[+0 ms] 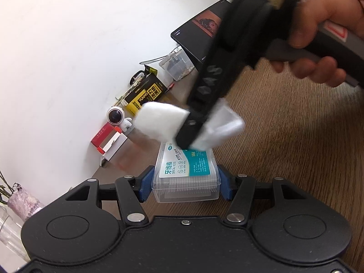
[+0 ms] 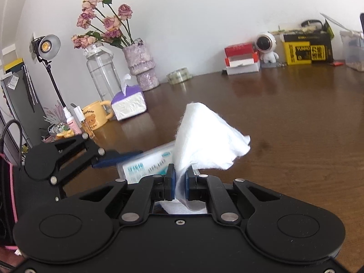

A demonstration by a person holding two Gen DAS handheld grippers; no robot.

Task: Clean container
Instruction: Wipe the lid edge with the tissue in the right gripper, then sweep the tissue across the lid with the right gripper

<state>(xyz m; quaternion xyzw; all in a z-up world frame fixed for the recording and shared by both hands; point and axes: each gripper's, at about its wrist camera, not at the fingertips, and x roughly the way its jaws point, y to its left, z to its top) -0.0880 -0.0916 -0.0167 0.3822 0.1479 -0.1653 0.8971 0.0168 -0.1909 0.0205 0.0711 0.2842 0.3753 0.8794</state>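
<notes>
- Left tool [image 1: 185, 183] clamps a clear plastic floss box [image 1: 186, 175] between its blue pads [image 1: 145, 185], one on each short side, above the wooden desk [image 1: 284, 136].
- Right tool [image 2: 180, 183] is closed tight on a white wipe [image 2: 204, 136], which fans out ahead of its tips.
- Seen from the left tool, the right tool comes in from the upper right, its tip and the wipe at the far end of the box's teal label.
- A hand [image 1: 318, 34] grips the right tool's handle.
</notes>
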